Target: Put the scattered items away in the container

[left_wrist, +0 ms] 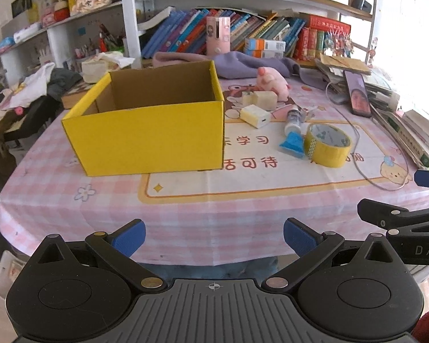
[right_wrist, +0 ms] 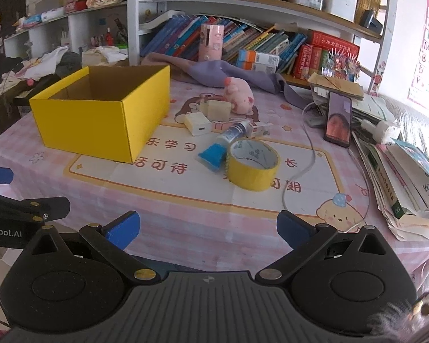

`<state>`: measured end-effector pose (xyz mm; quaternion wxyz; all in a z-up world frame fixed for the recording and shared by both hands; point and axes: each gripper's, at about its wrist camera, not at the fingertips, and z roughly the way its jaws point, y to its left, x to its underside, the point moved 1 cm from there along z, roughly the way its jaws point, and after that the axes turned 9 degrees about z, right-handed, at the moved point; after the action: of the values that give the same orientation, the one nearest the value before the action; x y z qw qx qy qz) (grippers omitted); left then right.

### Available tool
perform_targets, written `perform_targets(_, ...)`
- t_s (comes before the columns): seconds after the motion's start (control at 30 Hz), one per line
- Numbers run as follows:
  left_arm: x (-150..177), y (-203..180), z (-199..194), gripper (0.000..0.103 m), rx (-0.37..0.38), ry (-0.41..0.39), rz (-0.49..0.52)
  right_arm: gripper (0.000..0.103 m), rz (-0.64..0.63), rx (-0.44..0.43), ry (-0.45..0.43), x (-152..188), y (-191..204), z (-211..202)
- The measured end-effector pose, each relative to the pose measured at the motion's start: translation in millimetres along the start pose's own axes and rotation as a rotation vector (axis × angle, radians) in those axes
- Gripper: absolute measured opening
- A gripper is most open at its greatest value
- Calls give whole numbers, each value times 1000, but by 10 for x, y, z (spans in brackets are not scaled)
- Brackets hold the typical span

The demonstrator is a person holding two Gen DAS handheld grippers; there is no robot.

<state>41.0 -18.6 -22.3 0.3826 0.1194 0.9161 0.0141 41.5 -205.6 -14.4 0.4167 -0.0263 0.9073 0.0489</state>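
An open yellow cardboard box (left_wrist: 146,134) (right_wrist: 100,120) stands on the pink checked tablecloth; its inside looks empty. To its right lie a yellow tape roll (left_wrist: 327,145) (right_wrist: 253,164), a blue-capped tube (left_wrist: 293,134) (right_wrist: 223,147), a white charger (left_wrist: 255,115) (right_wrist: 197,123), a cream block (left_wrist: 264,99) (right_wrist: 218,110) and a pink pig toy (left_wrist: 271,81) (right_wrist: 240,94). My left gripper (left_wrist: 214,237) and right gripper (right_wrist: 207,230) are both open and empty, hovering at the table's near edge.
A phone (left_wrist: 357,94) (right_wrist: 338,118) leans on stacked books and papers (right_wrist: 400,177) at the right, with a white cable (right_wrist: 306,165) trailing over the cloth. A purple garment (right_wrist: 214,71) and bookshelves stand behind. Clothes lie at the left (left_wrist: 34,85).
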Motion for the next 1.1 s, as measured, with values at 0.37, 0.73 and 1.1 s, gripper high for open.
perform_targets(0.37,-168,-153,141,102,60,-23,29,101,55,9,4,-68,-246,110)
perform_targets(0.73,-412,-339,387,102,117,-49,86,99,73,17,3,-265,-434,327)
perform_targets(1.1,-655,-403,734,99,142,-33,66,99,41,26,49,-538,-571,715)
